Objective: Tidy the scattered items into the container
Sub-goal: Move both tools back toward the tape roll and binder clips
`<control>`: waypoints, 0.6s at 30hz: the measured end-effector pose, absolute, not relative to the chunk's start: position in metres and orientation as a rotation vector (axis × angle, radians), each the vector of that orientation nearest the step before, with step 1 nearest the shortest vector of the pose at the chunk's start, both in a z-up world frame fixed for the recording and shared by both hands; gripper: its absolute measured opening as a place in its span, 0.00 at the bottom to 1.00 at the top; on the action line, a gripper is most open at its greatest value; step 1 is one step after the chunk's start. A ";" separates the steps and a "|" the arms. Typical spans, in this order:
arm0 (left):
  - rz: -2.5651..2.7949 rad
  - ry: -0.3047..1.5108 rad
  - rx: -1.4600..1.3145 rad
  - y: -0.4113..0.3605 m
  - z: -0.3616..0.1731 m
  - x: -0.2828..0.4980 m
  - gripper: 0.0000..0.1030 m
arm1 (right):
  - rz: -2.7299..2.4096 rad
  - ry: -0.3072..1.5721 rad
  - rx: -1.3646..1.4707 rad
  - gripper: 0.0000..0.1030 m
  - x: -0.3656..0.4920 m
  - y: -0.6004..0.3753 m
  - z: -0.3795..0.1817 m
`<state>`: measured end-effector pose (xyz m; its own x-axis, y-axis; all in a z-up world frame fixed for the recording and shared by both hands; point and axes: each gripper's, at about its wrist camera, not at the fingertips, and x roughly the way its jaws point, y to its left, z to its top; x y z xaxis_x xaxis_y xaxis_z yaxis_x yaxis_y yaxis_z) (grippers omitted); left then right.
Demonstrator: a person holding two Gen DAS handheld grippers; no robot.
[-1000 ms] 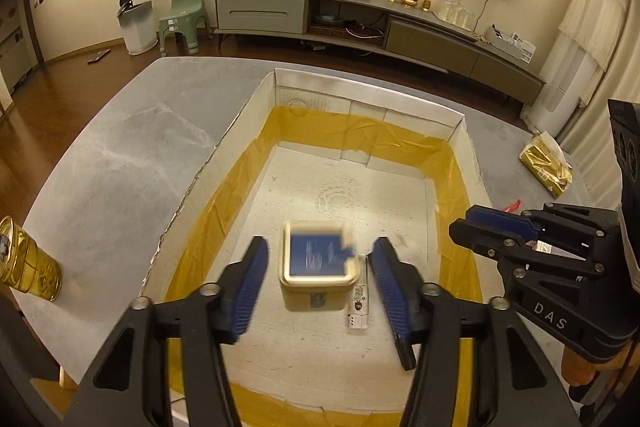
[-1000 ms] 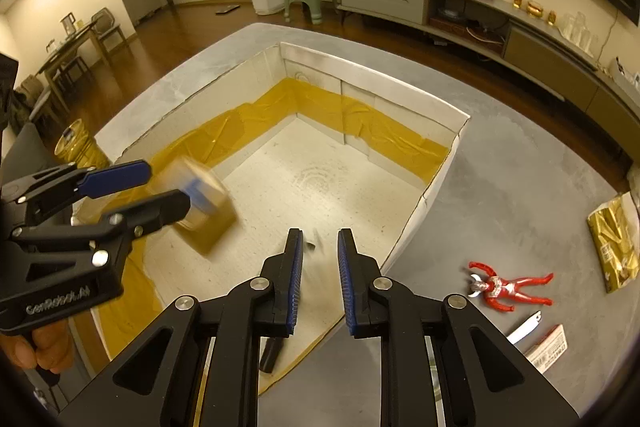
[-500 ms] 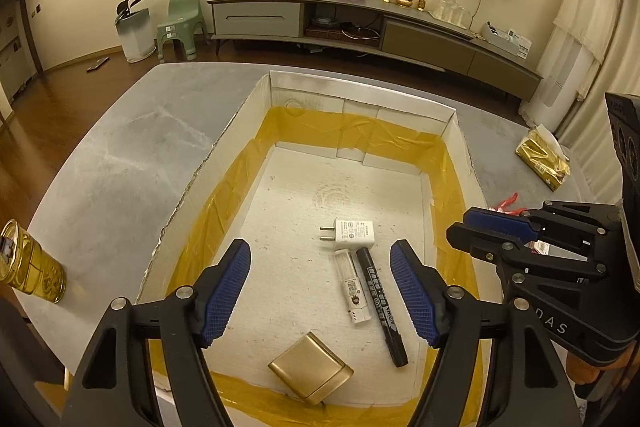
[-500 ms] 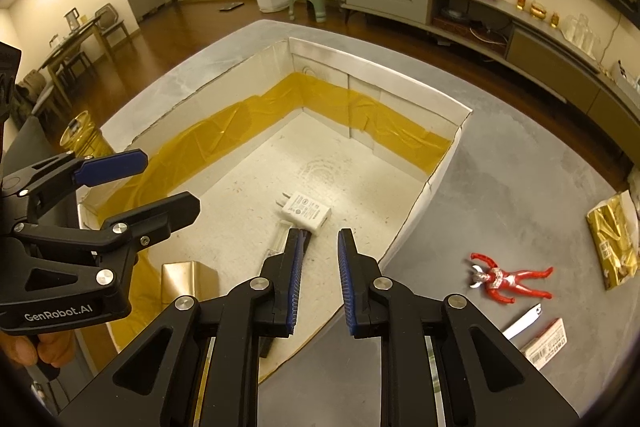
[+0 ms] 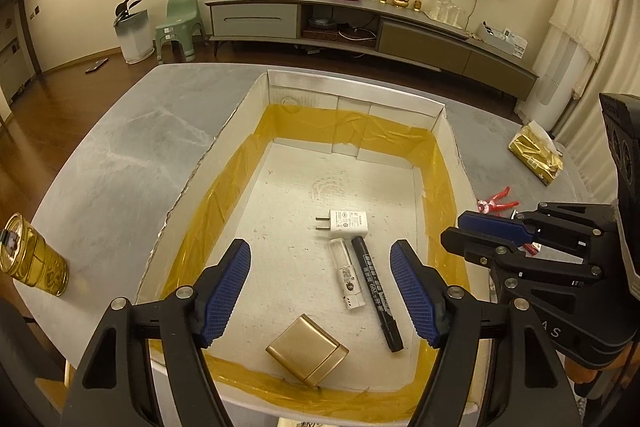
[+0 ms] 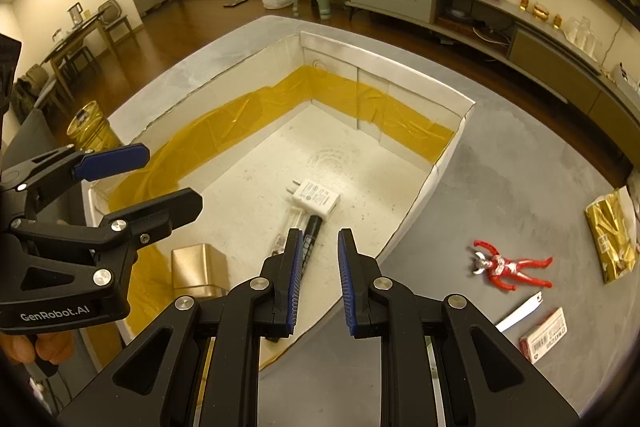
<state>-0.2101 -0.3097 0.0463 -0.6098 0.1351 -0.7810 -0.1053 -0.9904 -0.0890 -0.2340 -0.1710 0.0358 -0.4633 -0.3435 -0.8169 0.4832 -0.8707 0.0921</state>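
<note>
Toy man point(image 6: 510, 267) lies to our right, nearer our right gripper point(image 6: 318, 283) (jaws a bit apart, empty), legs pointing right.

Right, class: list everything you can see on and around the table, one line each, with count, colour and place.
box: one, white with yellow tape, on the table
table: one, grey
charger: one, white, in the box
marker: one, black, in the box beside a white tube
gold tin: one, in the box, near end
toy figure: one, red, on the table outside the box
gold packet: one, table edge
gold can: one, table corner
left gripper: black and blue, open above the box
right gripper: black and blue, slightly open, empty
</note>
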 end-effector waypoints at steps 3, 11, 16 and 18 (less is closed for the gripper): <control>2.706 -0.055 -1.306 -0.309 0.051 -0.203 0.71 | -2.323 0.212 1.251 0.19 -0.227 -0.171 0.037; 2.698 -0.054 -1.285 -0.306 0.062 -0.182 0.71 | -2.323 0.214 1.244 0.19 -0.204 -0.165 0.043; 2.699 -0.056 -1.265 -0.304 0.070 -0.168 0.71 | -2.326 0.204 1.238 0.19 -0.189 -0.159 0.049; 2.700 -0.056 -1.257 -0.303 0.073 -0.163 0.71 | -2.328 0.200 1.236 0.19 -0.184 -0.157 0.051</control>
